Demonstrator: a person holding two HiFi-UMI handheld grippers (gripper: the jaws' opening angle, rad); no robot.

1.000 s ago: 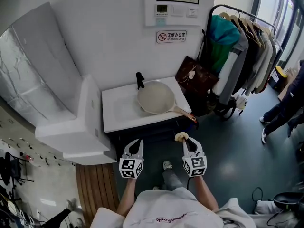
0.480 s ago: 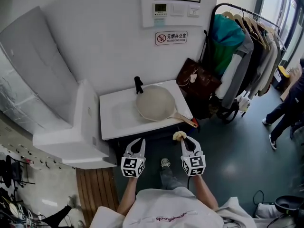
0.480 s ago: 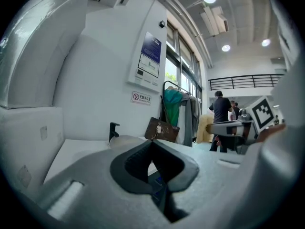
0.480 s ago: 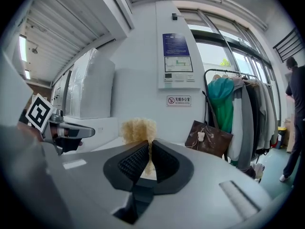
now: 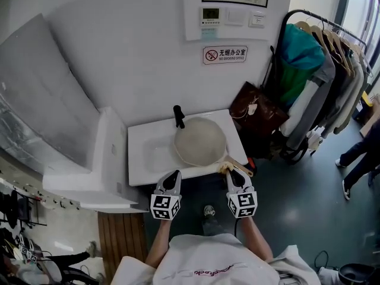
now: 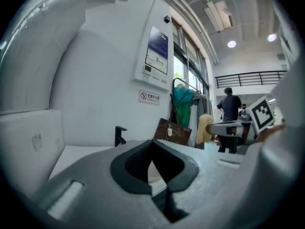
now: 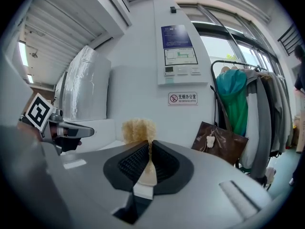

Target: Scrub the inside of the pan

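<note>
Pan closer than before, right gripper clamping scrubber seemingly over its handle, left gripper closed, empty.

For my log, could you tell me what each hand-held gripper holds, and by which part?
The right hand-held gripper clamps a fluffy tan scrubber by its pale stem below the head; the left hand-held gripper holds nothing.

Ahead of you rises a white wall bearing a no-smoking sign and a thermostat. At your right a clothes rack (coats packed tight) stands on the dark grey floor, a brown bag just beside the white counter. Foil-wrapped ducting slants at your left.
</note>
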